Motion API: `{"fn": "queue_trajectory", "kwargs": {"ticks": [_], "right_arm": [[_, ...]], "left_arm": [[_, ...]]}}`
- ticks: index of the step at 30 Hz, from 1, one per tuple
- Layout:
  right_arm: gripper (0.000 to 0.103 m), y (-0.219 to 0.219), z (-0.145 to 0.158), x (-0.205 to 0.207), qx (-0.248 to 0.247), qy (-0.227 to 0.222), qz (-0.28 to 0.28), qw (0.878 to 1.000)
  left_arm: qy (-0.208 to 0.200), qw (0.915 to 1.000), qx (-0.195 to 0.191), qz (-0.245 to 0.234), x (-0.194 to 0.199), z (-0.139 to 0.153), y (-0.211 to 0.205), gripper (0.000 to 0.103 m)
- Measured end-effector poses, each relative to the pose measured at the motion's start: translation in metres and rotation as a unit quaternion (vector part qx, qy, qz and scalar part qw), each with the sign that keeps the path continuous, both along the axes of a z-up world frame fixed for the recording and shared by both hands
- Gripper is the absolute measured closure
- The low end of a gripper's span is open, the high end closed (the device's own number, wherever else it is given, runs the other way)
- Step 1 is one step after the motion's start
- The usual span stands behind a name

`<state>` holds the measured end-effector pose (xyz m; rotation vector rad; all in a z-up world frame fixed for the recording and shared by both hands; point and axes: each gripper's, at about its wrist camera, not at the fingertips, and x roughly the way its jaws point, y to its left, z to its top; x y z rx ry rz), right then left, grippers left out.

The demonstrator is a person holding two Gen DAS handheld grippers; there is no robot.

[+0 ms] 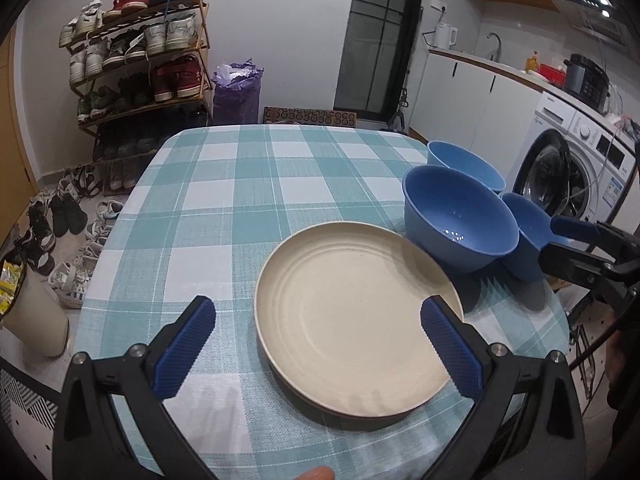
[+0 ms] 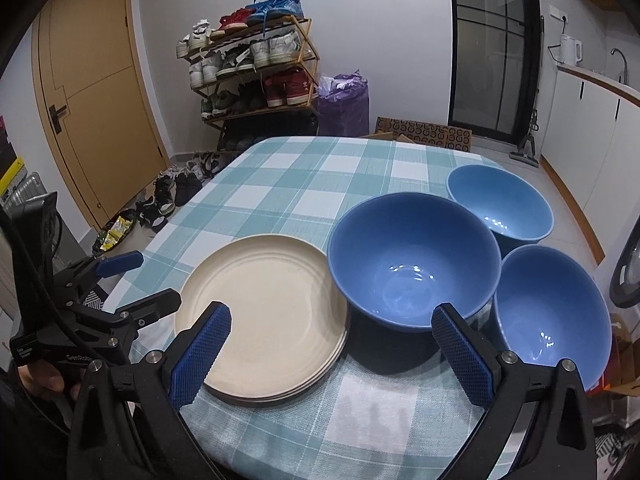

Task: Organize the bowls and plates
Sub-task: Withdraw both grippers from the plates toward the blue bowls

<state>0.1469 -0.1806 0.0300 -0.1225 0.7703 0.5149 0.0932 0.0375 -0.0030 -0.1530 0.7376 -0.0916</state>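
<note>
On the round table under its teal-and-white checked cloth, a stack of shallow cream plates sits at about 7 o'clock, the layered rims showing three or so. Touching it at 5 o'clock is a large matte blue bowl; two more blue bowls stand at 4 o'clock and 2 o'clock, all three close together and not yet nested. The left gripper hangs over the plates with jaws spread wide and empty. The right gripper is likewise spread, gripping nothing, before the big bowl. The ware looks like light, stiff, smooth plastic, likely slippery; a pinch across a bowl's rim wall seems the surest hold.
</note>
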Motion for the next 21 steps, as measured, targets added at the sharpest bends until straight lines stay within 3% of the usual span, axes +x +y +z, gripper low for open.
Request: {"fn": "queue_trajectory", "kwargs": {"ticks": [5, 21], "right_arm": [[0.001, -0.020, 0.009, 0.002, 0.007, -0.002, -0.004, 1.000], [0.001, -0.083, 0.022, 0.034, 0.015, -0.003, -0.059, 0.998]], "left_arm": [[0.005, 0.9999, -0.014, 0.000, 0.009, 0.001, -0.016, 0.000], [-0.012, 0.9991, 0.015, -0.038, 0.047, 0.031, -0.065, 0.000]]}}
